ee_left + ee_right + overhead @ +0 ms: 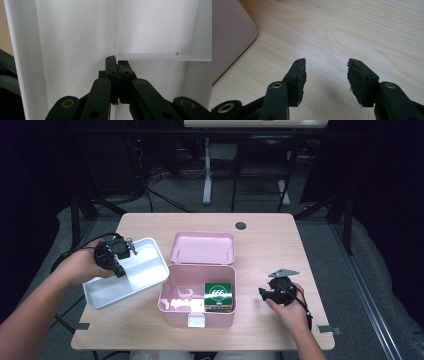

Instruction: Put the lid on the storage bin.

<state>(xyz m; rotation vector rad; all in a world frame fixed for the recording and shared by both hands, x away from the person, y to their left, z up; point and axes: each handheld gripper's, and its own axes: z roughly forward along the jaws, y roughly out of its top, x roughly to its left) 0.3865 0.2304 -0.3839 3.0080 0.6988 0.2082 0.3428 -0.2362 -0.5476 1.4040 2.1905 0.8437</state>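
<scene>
My left gripper [121,265] clamps the divider of the white tray [150,270] to carry it — the pink box [172,307] waits at 3 o'clock; my right gripper [263,293] rests released.

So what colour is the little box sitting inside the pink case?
The little box is green with a white circle on top. The high view shows it best.

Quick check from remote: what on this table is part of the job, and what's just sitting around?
In the job:
- white tray, its divider pinched by the left gripper
- pink box, lid open

Lying about:
- green carton inside the box
- right gripper, open over bare table
</scene>
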